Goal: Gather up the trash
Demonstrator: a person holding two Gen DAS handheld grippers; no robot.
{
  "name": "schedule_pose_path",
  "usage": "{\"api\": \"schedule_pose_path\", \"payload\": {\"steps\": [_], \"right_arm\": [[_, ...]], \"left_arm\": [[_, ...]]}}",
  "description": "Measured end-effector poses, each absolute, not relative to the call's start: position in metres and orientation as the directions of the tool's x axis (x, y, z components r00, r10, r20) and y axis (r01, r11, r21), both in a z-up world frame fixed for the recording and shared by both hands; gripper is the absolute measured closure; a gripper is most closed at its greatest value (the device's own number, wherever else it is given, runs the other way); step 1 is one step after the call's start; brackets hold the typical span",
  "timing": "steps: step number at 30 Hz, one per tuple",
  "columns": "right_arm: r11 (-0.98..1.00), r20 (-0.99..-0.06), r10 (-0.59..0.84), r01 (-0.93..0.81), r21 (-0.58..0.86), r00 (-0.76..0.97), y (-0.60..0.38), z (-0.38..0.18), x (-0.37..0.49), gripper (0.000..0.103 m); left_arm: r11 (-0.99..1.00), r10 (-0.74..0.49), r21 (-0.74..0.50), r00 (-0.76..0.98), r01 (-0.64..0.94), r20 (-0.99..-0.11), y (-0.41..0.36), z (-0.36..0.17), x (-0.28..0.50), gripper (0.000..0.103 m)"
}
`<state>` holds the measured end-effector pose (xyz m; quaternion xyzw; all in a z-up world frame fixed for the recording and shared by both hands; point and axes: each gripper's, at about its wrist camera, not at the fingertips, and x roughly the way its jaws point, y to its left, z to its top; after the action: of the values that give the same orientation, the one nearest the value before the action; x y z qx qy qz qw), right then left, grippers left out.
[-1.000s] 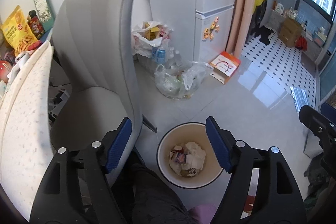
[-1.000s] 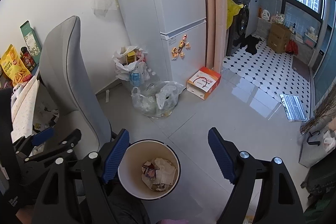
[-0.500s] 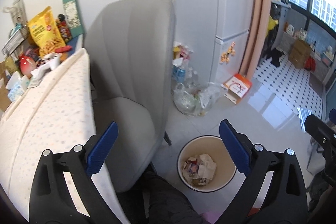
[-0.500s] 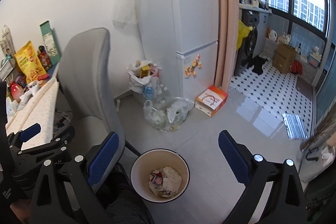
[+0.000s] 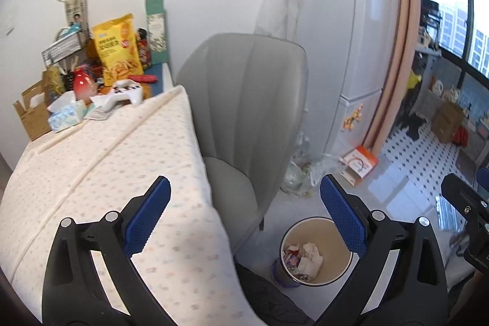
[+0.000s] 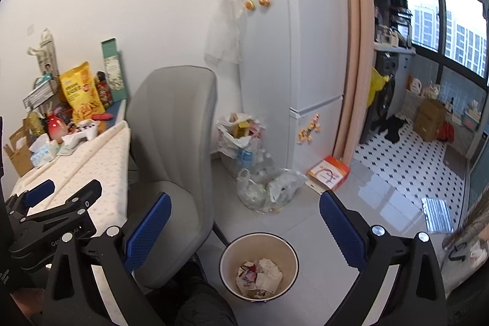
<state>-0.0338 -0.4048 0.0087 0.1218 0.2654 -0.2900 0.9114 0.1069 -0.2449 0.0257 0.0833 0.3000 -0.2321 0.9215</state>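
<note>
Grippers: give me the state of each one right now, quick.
Left gripper: open, nothing between the pads; jaws have just been opening.
Right gripper: open, empty; jaws have just been opening.

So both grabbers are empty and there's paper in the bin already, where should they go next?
Probably toward the table. Both the left gripper and right gripper are open and empty, the bin already holds wrappers, and the only loose bits in view are the clutter by the tissue box at its far end.
</note>
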Motion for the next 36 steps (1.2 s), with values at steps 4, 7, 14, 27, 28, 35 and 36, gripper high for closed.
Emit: {"api": "schedule_pose_path", "payload": {"steps": [4,7,14,27,28,35,36], "right_arm": [[0.815,-0.532,-0.46,0.575,0.064,0.711,-0.383,0.022,-0.039,0.008],[0.829,-0.518,-0.454,0.557,0.054,0.725,-0.365,0.03,-0.041,0.008],[0.853,-0.493,-0.43,0.519,0.052,0.756,-0.333,0.04,-0.048,0.008],[0.899,-0.472,-0.362,0.435,0.05,0.804,-0.281,0.043,-0.059,0.008],[0.903,-0.469,-0.356,0.426,0.048,0.809,-0.276,0.044,-0.059,0.008],[0.917,-0.452,-0.335,0.396,0.045,0.827,-0.257,0.046,-0.067,0.008],[0.918,-0.451,-0.334,0.395,0.044,0.827,-0.254,0.047,-0.068,0.008]], "left_arm": [[0.888,-0.378,0.003,0.735,0.459,-0.563,-0.221,0.038,0.097,0.006],[0.895,-0.377,-0.007,0.75,0.445,-0.544,-0.202,0.045,0.089,0.006],[0.915,-0.353,-0.012,0.785,0.404,-0.509,-0.163,0.056,0.071,0.006],[0.95,-0.277,-0.005,0.839,0.311,-0.468,-0.096,0.064,0.041,0.006],[0.953,-0.27,-0.004,0.842,0.303,-0.467,-0.091,0.065,0.039,0.006],[0.967,-0.232,-0.01,0.861,0.255,-0.453,-0.066,0.068,0.028,0.006],[0.969,-0.227,-0.013,0.866,0.247,-0.446,-0.062,0.069,0.025,0.006]]}}
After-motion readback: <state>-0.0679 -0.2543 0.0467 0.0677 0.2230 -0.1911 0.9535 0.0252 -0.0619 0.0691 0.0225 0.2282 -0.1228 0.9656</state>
